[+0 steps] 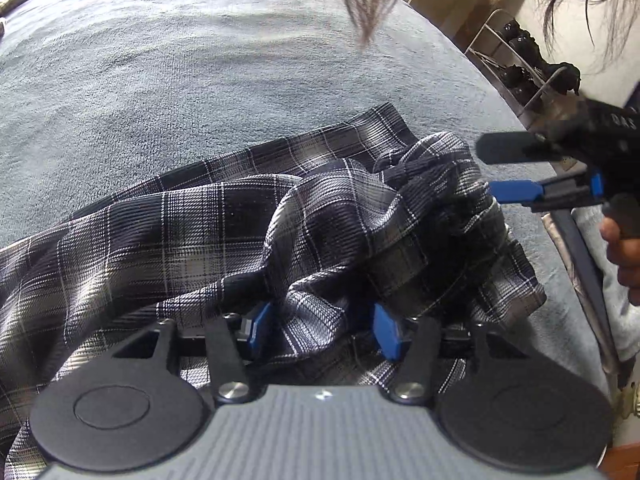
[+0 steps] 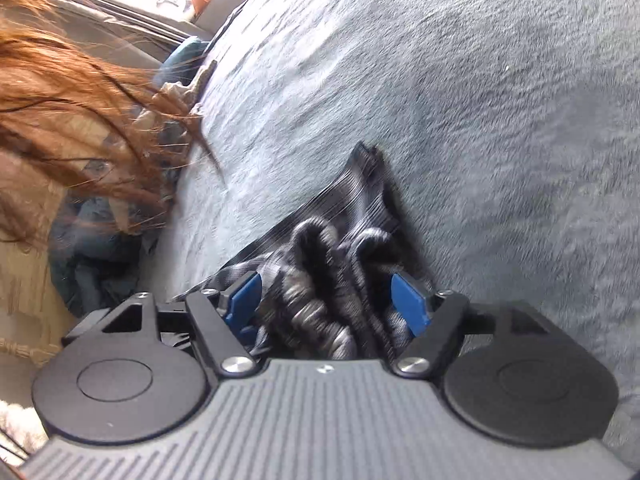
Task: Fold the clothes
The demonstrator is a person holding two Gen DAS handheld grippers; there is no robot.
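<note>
A dark navy and white plaid garment [image 1: 224,232] lies rumpled on a grey-blue fleece blanket [image 1: 160,80]. My left gripper [image 1: 322,330] is open, its blue pads on either side of a raised fold of the plaid cloth. My right gripper [image 1: 496,170] shows at the right of the left wrist view, open, just beside the bunched right end of the garment. In the right wrist view the right gripper [image 2: 334,308] is open with bunched plaid cloth [image 2: 320,276] between its blue pads; the view is motion-blurred.
The blanket [image 2: 440,100] covers a bed. A rack with dark shoes [image 1: 520,64] stands beyond the bed's right edge. The person's hair [image 2: 80,120] hangs into both views. Blue clothing [image 2: 96,256] lies beside the bed.
</note>
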